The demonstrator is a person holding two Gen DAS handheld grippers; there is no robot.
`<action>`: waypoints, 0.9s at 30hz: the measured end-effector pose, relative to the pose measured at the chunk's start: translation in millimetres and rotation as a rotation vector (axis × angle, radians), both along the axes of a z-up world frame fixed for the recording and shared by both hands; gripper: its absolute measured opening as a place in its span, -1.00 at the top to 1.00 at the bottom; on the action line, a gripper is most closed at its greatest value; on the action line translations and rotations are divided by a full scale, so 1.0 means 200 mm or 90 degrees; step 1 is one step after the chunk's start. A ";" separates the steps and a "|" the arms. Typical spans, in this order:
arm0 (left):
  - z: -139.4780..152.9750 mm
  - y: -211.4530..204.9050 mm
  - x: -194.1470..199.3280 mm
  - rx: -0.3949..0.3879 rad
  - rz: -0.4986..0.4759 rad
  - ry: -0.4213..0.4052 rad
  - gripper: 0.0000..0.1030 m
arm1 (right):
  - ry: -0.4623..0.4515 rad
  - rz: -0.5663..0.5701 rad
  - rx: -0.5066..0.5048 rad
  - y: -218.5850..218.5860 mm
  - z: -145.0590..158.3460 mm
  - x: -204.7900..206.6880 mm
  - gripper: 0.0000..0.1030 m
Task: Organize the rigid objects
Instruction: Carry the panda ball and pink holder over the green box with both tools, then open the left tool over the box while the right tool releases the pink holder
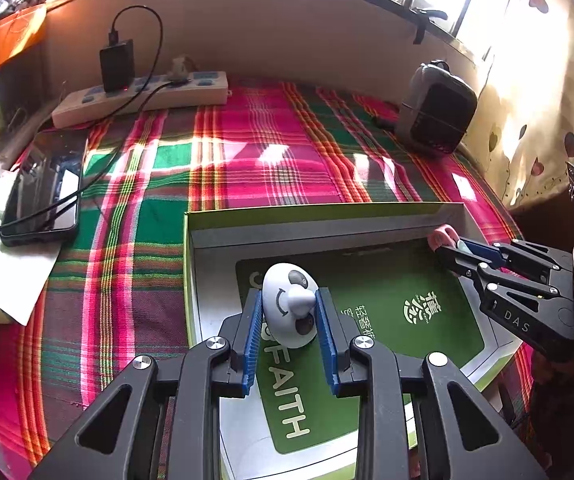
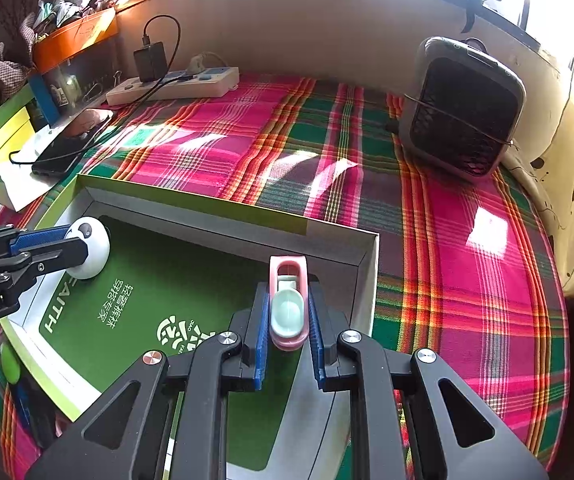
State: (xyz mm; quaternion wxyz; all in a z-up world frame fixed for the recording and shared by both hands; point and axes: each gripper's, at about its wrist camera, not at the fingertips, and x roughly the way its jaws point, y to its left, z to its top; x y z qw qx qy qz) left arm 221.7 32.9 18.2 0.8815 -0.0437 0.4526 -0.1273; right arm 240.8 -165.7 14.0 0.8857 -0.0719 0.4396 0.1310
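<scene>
Clamping hard, my left tongs had the white panda-faced toy squeezed between their blue pads, down over the green floor of the open box. My right tongs were pinched on the pink clip with its pale mint insert, holding it above the box's far right corner, close to the grey inner wall. From the right wrist view I could see the left tongs coming in from the side with the toy near the box's left wall. Whether either object touched the box floor, I couldn't tell. The box sat on a surface covered by a pink and green plaid cloth. Further out on it, a dark phone lay at the left with a cable across it, and a small grey fan stood at the right. At the very back, a white power strip carried a black charger against the wall.
</scene>
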 end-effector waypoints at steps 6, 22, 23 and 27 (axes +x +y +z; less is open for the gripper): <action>0.00 0.00 0.00 -0.003 0.000 0.002 0.51 | 0.005 0.006 0.002 0.00 -0.02 0.01 0.64; 0.00 0.00 0.00 -0.009 -0.006 0.001 0.41 | -0.003 0.003 0.009 0.01 -0.01 0.00 0.56; 0.00 0.00 0.00 -0.013 -0.007 0.001 0.38 | -0.004 0.003 0.011 0.01 -0.01 -0.01 0.53; 0.02 0.01 -0.02 -0.017 0.000 -0.004 0.35 | -0.010 0.003 0.023 0.01 0.01 -0.02 0.35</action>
